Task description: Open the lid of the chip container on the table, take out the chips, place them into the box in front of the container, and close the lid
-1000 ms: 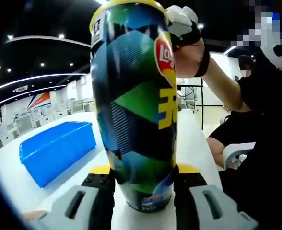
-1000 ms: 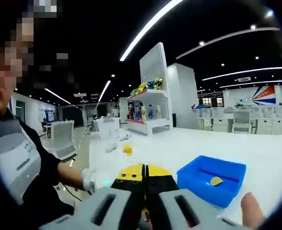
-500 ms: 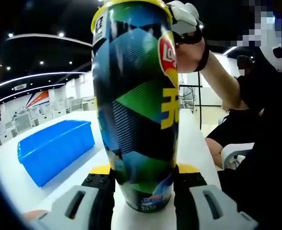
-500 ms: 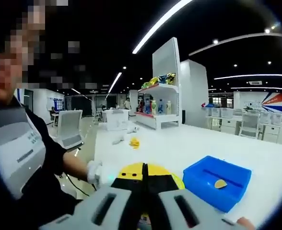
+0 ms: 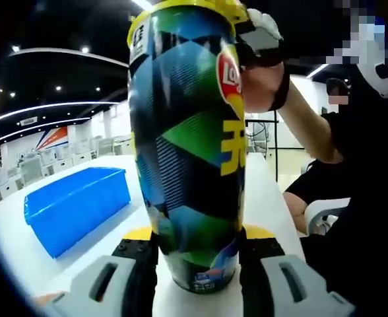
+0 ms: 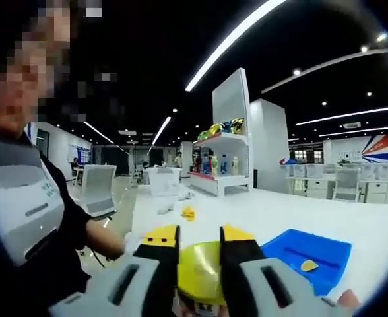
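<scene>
left gripper (image 5: 197, 264) grips chip container (image 5: 187, 145) | right gripper (image 6: 197, 254) jaws apart over yellow lid (image 6: 199, 271) | chip (image 6: 308, 265) in blue box (image 6: 313, 254)

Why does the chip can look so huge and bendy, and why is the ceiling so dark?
Left gripper view: the chip can sits very close to the fisheye lens, so it bulges. Right gripper view: the ceiling is dark apart from bright light strips, which the lens curves.

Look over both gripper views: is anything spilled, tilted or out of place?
Nothing stands out. The Lay's chip can stands upright between the left gripper's jaws. One chip lies in the blue box, and the right gripper sits open over the yellow lid.
</scene>
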